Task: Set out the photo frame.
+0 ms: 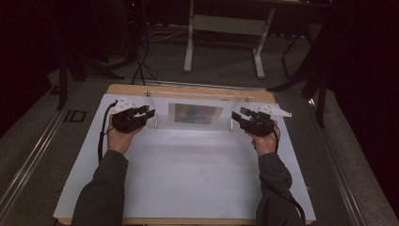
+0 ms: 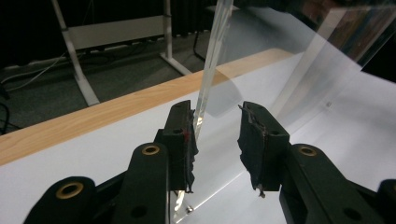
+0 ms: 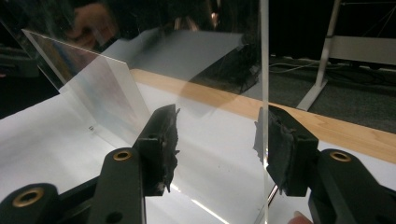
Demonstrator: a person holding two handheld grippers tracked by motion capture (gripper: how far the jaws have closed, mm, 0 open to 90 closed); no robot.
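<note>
A clear acrylic panel [image 1: 162, 120] stands upright at the back of a white sheet [image 1: 188, 169], with a bluish picture [image 1: 195, 113] in its middle. My left gripper [image 1: 147, 113] is at the panel's left end. In the left gripper view its jaws [image 2: 217, 135] straddle the panel's edge [image 2: 212, 60]; the edge runs close by the left pad [image 2: 187, 140] and the other pad stands apart. My right gripper [image 1: 238, 116] is at the right end. Its jaws [image 3: 216, 140] straddle that edge [image 3: 265, 70], which lies against the right pad [image 3: 275, 144]; the left pad is clear of it. Both are open.
The white sheet lies on a wooden table [image 1: 188, 89], whose back edge runs just behind the panel. Beyond it on the floor stand a white table frame [image 1: 226, 28] and some cables [image 1: 141, 61]. Metal rails [image 1: 28, 160] run along both sides of the table.
</note>
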